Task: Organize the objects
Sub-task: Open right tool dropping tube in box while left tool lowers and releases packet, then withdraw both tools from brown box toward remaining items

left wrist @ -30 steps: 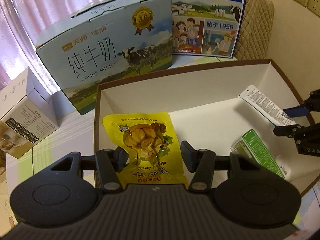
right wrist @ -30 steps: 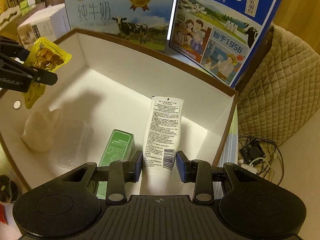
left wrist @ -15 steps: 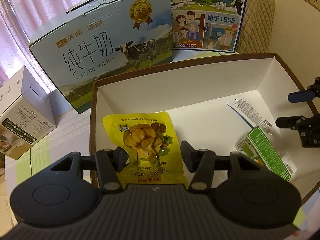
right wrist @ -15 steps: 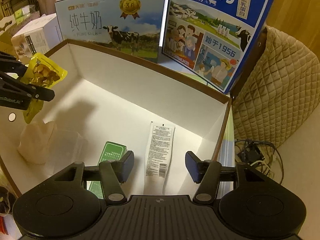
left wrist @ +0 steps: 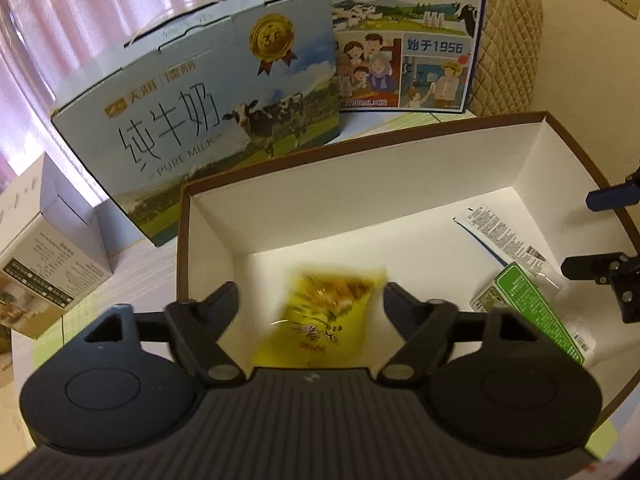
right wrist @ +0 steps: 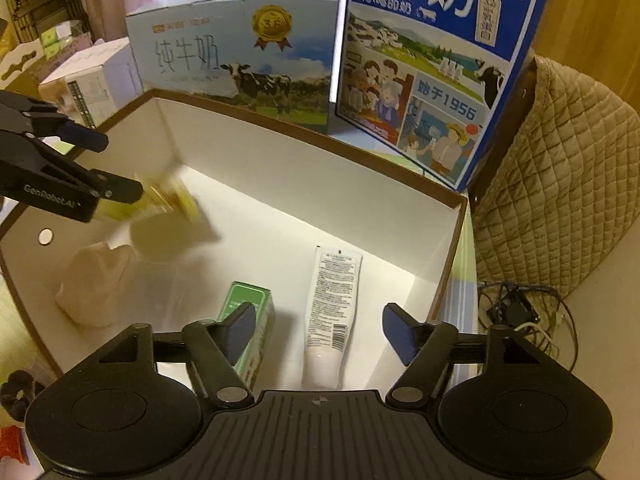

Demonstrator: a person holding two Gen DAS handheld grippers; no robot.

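Half a second ago the left gripper [left wrist: 310, 300] was clamped on the yellow snack pouch [left wrist: 328, 312]; its fingers now stand wide apart and the pouch, motion-blurred, sits free between them over the floor of the open white box [left wrist: 360, 196], touching neither finger. From the right wrist view the same pouch [right wrist: 168, 200] is a yellow smear just past the left gripper's fingertips [right wrist: 120, 190], above its own shadow on the box floor near the left wall. The right gripper [right wrist: 320, 330] is also spread open, holding nothing, as it was half a second ago; the white tube [right wrist: 332, 304] lies flat on the box floor between its fingers, printed side up, cap end toward the camera. Just beside the tube on its left lies the green carton [right wrist: 248, 312], partly hidden by the right gripper's left finger. A pale crumpled bag [right wrist: 92, 288] rests further left in the box. Behind the box stand two milk cases, the light-blue cow case [left wrist: 208, 112] and the dark-blue milk case [left wrist: 404, 36], and a small white carton [left wrist: 44, 248] sits off to the left on the table.
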